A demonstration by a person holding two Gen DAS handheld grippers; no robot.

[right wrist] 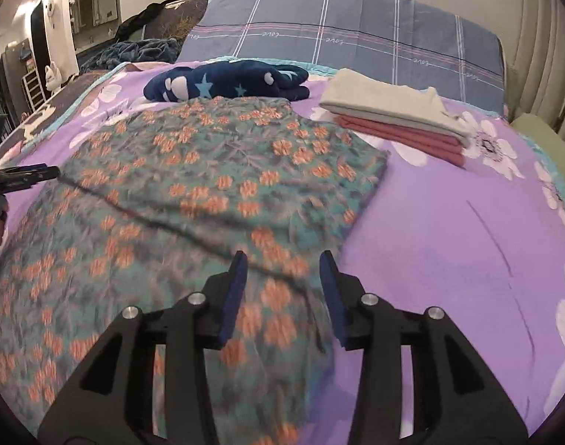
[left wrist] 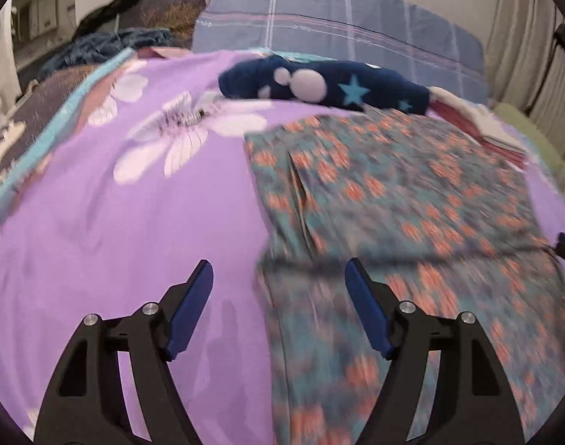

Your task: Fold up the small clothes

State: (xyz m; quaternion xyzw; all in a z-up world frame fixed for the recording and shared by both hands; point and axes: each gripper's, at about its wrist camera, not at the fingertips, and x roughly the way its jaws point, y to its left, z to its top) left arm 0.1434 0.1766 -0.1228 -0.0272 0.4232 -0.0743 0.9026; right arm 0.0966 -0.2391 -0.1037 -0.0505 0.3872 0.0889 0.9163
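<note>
Two near, downward views (shared floral garment (left wrist: 393, 193))

I am working in a home bedroom. Nearly everything I see rests on a bed with a purple floral sheet (right wrist: 449, 222), and a grey-blue checked pillow (right wrist: 356, 33) lies along its far edge. A rumpled blue blanket (right wrist: 134, 52) sits at the far left corner. Pale curtains (right wrist: 542, 55) hang along the right edge (pleated, drawn shut). Beyond the left edge a lit doorway (right wrist: 93, 3) opens onto household shelves.
</note>
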